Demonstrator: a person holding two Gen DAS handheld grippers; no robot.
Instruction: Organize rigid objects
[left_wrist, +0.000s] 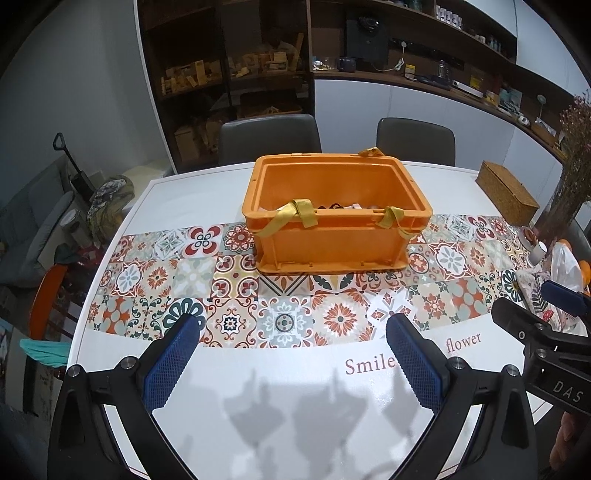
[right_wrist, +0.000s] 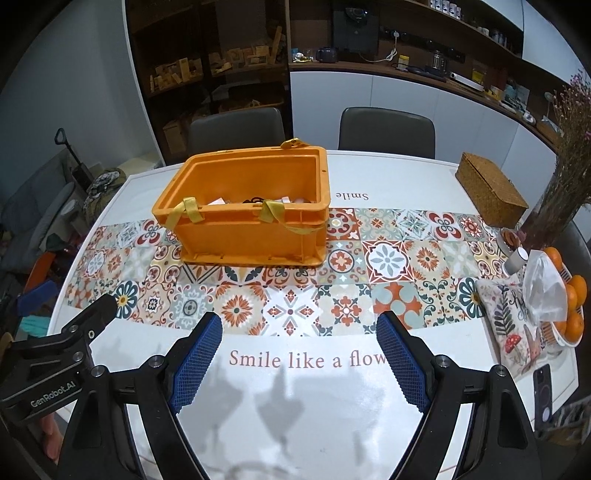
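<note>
An orange plastic crate (left_wrist: 332, 243) (right_wrist: 251, 236) stands on the patterned runner in the middle of the table, with yellow straps (left_wrist: 295, 214) (right_wrist: 188, 210) draped over its near rim. Small items lie inside it, mostly hidden by the near wall. My left gripper (left_wrist: 293, 325) hovers open over the white table edge, well short of the crate, with nothing between its blue pads (left_wrist: 173, 365). My right gripper (right_wrist: 299, 321) is open too, empty, with the crate ahead and to its left. Each gripper shows at the edge of the other's view.
A woven lidded box (left_wrist: 506, 192) (right_wrist: 491, 188) sits at the far right. Dried flowers in a vase (right_wrist: 561, 166), a bowl of oranges (right_wrist: 569, 295) under a plastic bag, a printed cloth and a phone (right_wrist: 543, 391) crowd the right edge. Two grey chairs (left_wrist: 269, 136) stand behind the table.
</note>
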